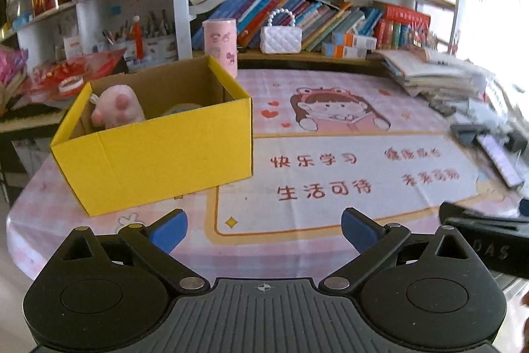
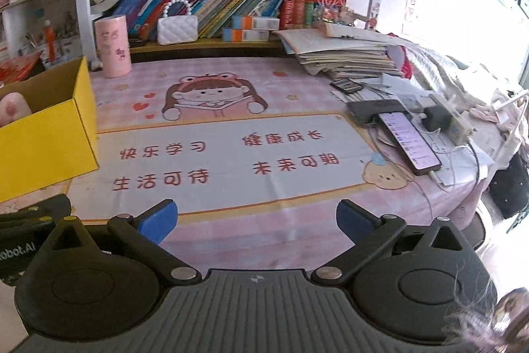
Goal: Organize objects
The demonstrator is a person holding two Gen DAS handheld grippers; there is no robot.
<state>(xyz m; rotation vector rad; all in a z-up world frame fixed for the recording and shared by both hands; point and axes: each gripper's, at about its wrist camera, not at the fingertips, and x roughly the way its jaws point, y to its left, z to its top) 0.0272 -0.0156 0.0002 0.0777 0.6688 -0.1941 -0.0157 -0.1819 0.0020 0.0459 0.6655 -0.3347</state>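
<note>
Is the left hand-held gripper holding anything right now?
No, the left hand-held gripper stands open over the pink tablecloth, with nothing between its blue pads.

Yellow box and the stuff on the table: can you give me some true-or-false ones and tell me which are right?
1. A pink plush toy sits inside the yellow box. True.
2. The left gripper is squeezing the toy. False: its jaws are wide open with nothing between them.
3. The pink cup is lying on its side. False: it stands upright behind the box.
4. A phone with a lit screen lies on the table's right side. True.
5. The right gripper is open and empty. True.
</note>
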